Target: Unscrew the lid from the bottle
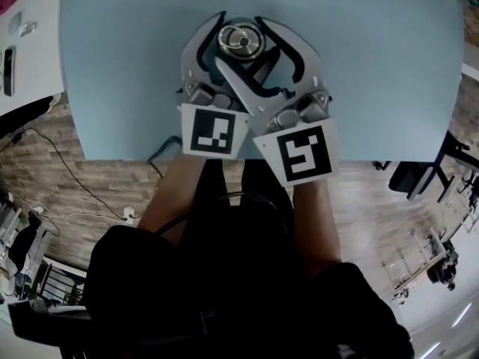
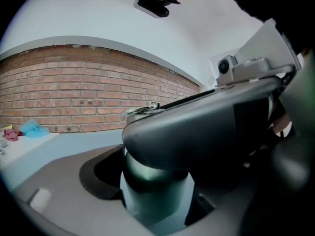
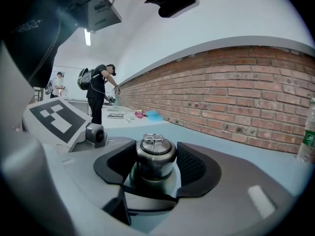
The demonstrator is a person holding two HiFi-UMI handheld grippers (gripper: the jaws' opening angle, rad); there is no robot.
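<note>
A dull green bottle [image 2: 156, 193] with a round steel lid [image 1: 241, 40] stands upright on the light-blue table [image 1: 374, 58], near its front edge. Both grippers reach it from the front, and their jaws cross around it. In the left gripper view, my left gripper [image 2: 157, 200] has its dark pads against the bottle's body, low down, under the right gripper's grey jaw. In the right gripper view, my right gripper [image 3: 155, 166] has its ribbed pads on either side of the lid [image 3: 155, 151], touching it. The lid sits on the bottle's neck.
A white side table with a dark phone [image 1: 8, 69] stands at the left. A clear plastic bottle [image 3: 309, 132] stands at the far right by the brick wall. Red and blue items [image 2: 27, 128] lie on the far table. People [image 3: 101, 90] stand at the back.
</note>
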